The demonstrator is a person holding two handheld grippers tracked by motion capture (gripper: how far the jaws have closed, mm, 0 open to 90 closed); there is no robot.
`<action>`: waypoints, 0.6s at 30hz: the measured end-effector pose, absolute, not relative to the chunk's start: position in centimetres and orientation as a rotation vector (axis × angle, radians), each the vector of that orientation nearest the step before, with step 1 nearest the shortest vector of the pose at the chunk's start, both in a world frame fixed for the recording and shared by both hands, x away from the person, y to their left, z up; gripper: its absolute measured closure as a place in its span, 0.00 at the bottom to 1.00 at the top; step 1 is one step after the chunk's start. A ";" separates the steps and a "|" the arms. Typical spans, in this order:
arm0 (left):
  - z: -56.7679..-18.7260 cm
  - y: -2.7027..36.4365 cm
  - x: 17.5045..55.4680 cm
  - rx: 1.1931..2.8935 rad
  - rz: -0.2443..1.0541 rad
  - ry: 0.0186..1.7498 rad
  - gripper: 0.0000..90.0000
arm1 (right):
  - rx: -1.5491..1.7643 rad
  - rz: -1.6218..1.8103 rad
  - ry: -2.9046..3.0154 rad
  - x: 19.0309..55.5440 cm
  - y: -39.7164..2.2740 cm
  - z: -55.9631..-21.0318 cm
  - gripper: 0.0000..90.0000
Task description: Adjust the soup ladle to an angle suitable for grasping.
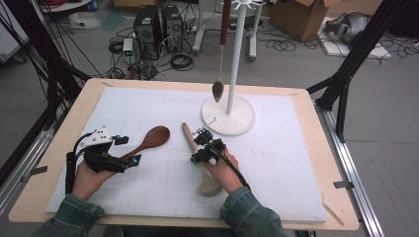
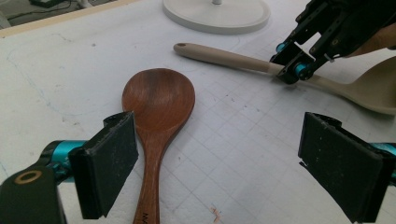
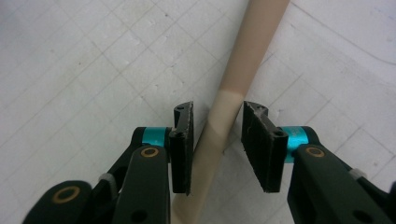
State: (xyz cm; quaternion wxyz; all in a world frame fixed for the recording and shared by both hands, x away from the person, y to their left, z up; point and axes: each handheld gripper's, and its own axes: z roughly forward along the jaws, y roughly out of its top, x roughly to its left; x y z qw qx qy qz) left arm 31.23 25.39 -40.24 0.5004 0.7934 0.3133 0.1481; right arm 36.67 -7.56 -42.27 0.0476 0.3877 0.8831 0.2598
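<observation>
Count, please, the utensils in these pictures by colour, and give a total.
Dark brown wooden spoon lying on the white mat: 1
Beige long-handled spoon between the right gripper jaws: 1
Spoon with dark red handle hanging from the white stand: 1
Total: 3

My left hand-held gripper (image 1: 129, 150) rests low in my left hand (image 1: 89, 177), pointing forward and to the right, its jaws spread wide with nothing pressed between the pads (image 2: 112, 163). My right hand-held gripper (image 1: 200, 146) points forward from my right hand (image 1: 222, 173), tilted down, its jaws narrowed but not touching. Both forearms come in from the near edge in denim sleeves (image 1: 247, 212).
</observation>
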 end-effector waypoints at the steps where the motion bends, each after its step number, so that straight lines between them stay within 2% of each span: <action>1: -40.3 25.4 31.2 1.916 0.358 0.757 0.14 | 1.175 0.782 2.691 36.6 -7.5 -42.2 0.72; 18: -40.3 25.3 31.2 1.917 0.353 0.757 0.14 | 1.194 0.730 2.673 36.2 -7.4 -41.9 0.80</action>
